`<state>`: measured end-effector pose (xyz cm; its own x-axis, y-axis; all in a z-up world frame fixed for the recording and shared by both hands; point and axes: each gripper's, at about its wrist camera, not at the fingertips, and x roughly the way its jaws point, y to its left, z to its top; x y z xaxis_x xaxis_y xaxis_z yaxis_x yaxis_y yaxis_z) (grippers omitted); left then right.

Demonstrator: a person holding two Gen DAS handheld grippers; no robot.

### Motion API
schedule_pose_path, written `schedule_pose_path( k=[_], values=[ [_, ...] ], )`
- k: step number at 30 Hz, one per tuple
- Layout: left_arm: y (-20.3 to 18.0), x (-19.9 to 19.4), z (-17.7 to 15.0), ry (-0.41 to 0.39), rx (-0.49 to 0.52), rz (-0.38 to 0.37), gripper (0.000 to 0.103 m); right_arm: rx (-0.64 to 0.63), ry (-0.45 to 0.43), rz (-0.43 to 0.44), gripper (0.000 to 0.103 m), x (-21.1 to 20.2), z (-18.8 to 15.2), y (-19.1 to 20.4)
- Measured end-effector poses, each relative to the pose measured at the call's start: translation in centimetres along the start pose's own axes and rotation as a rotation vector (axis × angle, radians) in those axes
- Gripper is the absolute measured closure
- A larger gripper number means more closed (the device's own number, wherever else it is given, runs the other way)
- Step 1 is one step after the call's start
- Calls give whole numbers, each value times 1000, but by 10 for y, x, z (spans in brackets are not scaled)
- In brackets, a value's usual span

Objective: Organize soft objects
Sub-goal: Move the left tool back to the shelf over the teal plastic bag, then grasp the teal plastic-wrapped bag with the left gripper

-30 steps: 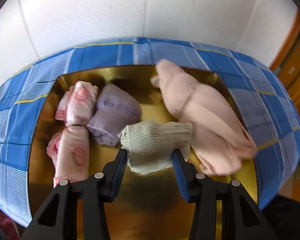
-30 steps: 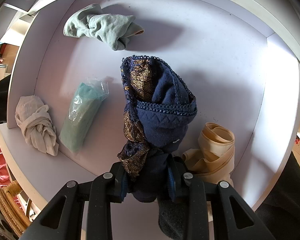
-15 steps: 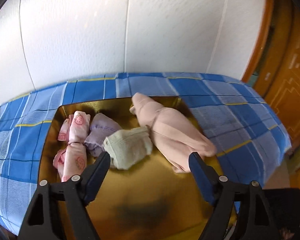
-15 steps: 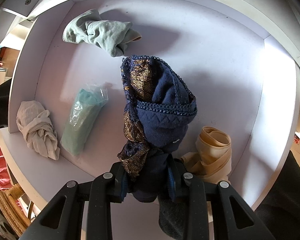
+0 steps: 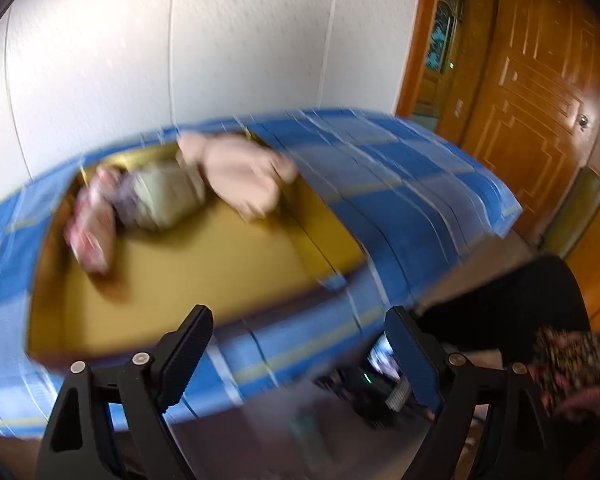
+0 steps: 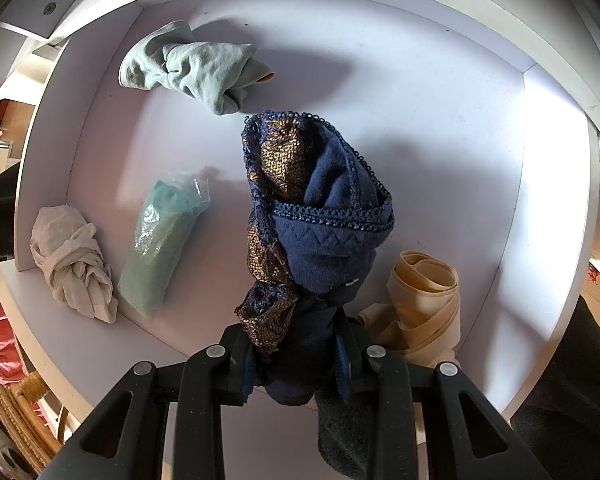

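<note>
Fingers, right gripper [image 6: 296, 364]: closed tight on the lower end of the navy bundle [image 6: 320, 216], a rolled dark-blue knit with gold-patterned fabric; the roll stands up ahead of the jaws inside the white shelf compartment [image 6: 440, 100].
Fingers, left gripper [image 5: 300, 356]: spread wide, nothing between them; view is motion-blurred.
Task items, left side: sage-green roll [image 5: 164, 196], pink garment [image 5: 240, 172] and small pink and purple rolls lie in the gold tray [image 5: 188, 268], well ahead of the open fingers.
Risk, release: bundle is tall and gripped only at its base; it would likely topple or unroll if let go before resting on the shelf floor.
Risk, crowding: beige strap coil [image 6: 424, 304] sits just right of the fingers, bagged teal item [image 6: 160, 248] to the left; a careless placement could push either.
Risk, left: blur suggests fast travel; a swing could clip the tray rim.
Surface: tray sits on a blue plaid cloth [image 5: 412, 200].
Room: white wall ahead, wooden door [image 5: 540, 72] to the right.
</note>
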<state>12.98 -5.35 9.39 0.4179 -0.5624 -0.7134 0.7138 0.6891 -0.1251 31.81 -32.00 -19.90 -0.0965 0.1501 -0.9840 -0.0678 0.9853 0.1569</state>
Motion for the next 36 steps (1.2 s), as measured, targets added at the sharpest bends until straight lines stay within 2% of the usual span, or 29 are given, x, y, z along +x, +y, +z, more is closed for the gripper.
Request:
schedule_pose_path(
  k=[4, 6, 10, 14, 17, 20, 23, 28, 30, 32, 36],
  values=[
    [-14, 21, -41, 124, -36, -46, 14, 1, 1, -5, 73, 2, 0, 0],
    [-22, 36, -63, 213, -51, -60, 14, 2, 0, -4, 73, 3, 1, 0],
    [-32, 71, -104, 391, -54, -23, 14, 0, -1, -9, 73, 3, 0, 1],
    [-25, 106, -134, 533, -88, 63, 14, 1, -4, -15, 73, 3, 0, 2],
    [-13, 127, -146, 576, -159, 105, 14, 2, -3, -16, 73, 3, -1, 4],
    [-5, 146, -150, 608, -230, 108, 15, 0, -3, -19, 73, 5, 0, 5],
    [-10, 163, -149, 630, -176, 138, 15, 0, -3, -20, 73, 6, 0, 5],
    [-5, 189, -158, 706, -222, 139, 15, 6, -5, -18, 73, 6, 0, 6],
    [-3, 199, -164, 739, -221, 140, 17, 8, -5, -17, 73, 7, -1, 6],
    [-2, 207, -170, 764, -191, 155, 25, 9, -6, -15, 73, 8, -1, 5],
    [2, 213, -180, 772, -162, 151, 28, 13, -5, -11, 73, 9, -1, 4]
  ],
)
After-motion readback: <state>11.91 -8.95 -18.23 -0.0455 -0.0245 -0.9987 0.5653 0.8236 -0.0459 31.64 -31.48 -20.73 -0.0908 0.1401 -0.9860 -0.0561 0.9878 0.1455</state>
